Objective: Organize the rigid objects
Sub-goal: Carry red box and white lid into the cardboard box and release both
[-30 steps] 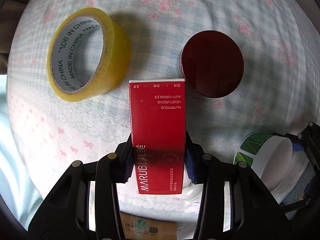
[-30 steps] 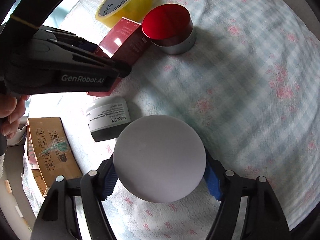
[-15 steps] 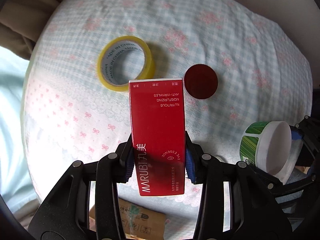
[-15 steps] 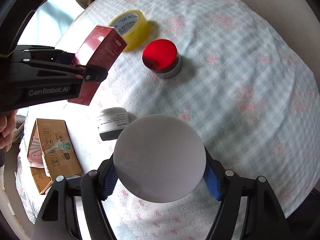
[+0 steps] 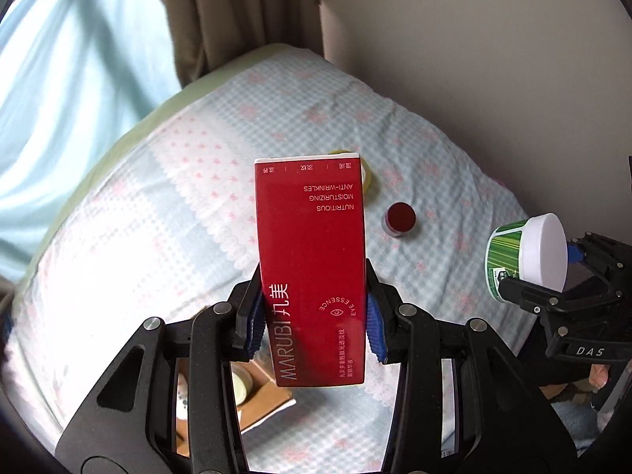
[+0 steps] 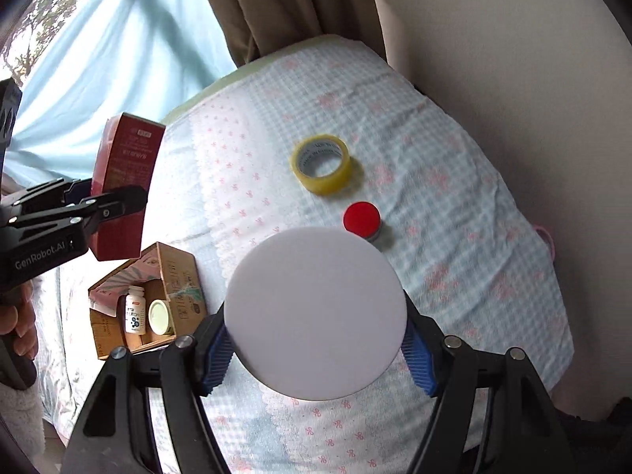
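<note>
My left gripper (image 5: 312, 316) is shut on a red MARUBI box (image 5: 310, 260) and holds it high above the bed; the box also shows in the right wrist view (image 6: 122, 185). My right gripper (image 6: 316, 347) is shut on a white-lidded green jar (image 6: 316, 312), also held high; the jar shows in the left wrist view (image 5: 525, 254). A yellow tape roll (image 6: 320, 164) and a red-lidded jar (image 6: 362, 219) lie on the checked bedspread (image 6: 454, 237) far below. The box hides most of the tape roll in the left wrist view.
An open cardboard box (image 6: 150, 300) with a white bottle (image 6: 135, 314) and a round lid inside sits at the bed's left edge. Brown curtain (image 6: 276, 4), pale blue curtain and a beige wall stand behind the bed.
Both grippers have risen far above the bed with their objects still held. The tape roll and red-lidded jar look much smaller. The cardboard box's contents have come into view.
</note>
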